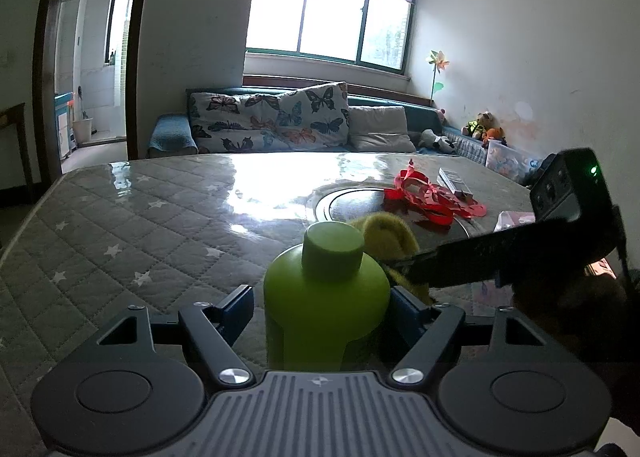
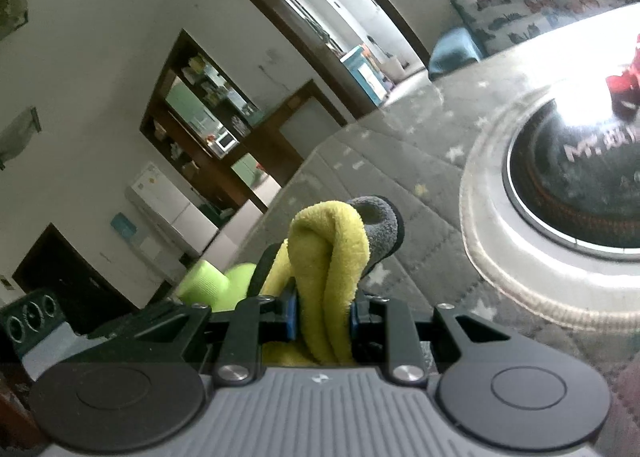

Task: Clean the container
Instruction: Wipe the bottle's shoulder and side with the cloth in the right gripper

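Holding the green container (image 1: 326,305) upright between its two fingers, the left gripper (image 1: 323,311) stands at a moderate spread, its pads pressed against the container's sides; the purpose, as judged, is to brace the vessel so that it does not tip or slide under wiping pressure. The container sits above the quilted, star-patterned table (image 1: 120,225) cover near the table's near edge, its round cap (image 1: 333,253) on top and closed. The right gripper (image 2: 323,323) is narrowed almost fully, pinching a folded yellow cloth (image 2: 328,253), with a grey cloth layer (image 2: 380,223) bunched behind it. In the left wrist view this gripper reaches in from the right side, and the cloth lies against the container's shoulder just behind the cap; whether it is pressing firmly cannot be told. The task is judged to be in its wiping stage, with the upper part of the container being addressed. Further back, toward the table's far right corner, red ribbon-like items (image 1: 430,197) rest on a round dark inset plate (image 1: 352,203), well apart from the work. Risk noted: the loose cloth folds hanging beyond the fingers could catch on the cap.
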A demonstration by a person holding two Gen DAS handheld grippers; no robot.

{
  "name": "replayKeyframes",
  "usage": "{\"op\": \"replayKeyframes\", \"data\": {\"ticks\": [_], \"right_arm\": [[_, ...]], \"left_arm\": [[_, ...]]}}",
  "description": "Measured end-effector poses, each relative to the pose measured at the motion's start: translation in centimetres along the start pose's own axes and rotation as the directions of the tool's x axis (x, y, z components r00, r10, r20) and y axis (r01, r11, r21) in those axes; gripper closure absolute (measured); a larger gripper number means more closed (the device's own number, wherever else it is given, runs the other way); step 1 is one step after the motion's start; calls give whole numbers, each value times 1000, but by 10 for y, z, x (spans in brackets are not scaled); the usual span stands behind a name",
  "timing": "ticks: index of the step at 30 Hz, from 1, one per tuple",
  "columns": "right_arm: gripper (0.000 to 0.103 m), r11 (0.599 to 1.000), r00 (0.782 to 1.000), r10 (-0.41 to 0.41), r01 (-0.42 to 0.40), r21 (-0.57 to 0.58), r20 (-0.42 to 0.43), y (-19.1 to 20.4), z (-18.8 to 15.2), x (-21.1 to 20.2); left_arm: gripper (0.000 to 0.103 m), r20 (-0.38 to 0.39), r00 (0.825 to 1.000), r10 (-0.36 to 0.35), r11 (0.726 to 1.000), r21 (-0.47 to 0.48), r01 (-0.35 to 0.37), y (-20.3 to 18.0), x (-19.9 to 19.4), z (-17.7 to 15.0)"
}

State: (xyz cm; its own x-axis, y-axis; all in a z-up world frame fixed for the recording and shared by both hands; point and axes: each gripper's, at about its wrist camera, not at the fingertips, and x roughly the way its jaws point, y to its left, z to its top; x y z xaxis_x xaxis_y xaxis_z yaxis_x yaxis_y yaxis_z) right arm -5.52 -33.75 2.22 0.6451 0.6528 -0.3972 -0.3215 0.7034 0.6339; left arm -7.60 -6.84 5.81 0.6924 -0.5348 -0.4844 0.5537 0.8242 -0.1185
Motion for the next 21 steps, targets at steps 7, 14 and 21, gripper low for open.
{"op": "replayKeyframes", "data": {"ticks": [7,14,21], "right_arm": [[80,1000,1000,3,-3,2,-2,-2,0,-1],[80,1000,1000,6,-6,4,-4,-3,1,-2],[80,999,999,33,-33,-21,24,5,10,-7]], "left_arm": [[25,-2,1000,2,1000,3,-2,-1,-2,1],[25,-2,1000,4,1000,6,-4,-1,-2,0],[25,-2,1000,2,1000,7,-2,0,-2,-1]]}}
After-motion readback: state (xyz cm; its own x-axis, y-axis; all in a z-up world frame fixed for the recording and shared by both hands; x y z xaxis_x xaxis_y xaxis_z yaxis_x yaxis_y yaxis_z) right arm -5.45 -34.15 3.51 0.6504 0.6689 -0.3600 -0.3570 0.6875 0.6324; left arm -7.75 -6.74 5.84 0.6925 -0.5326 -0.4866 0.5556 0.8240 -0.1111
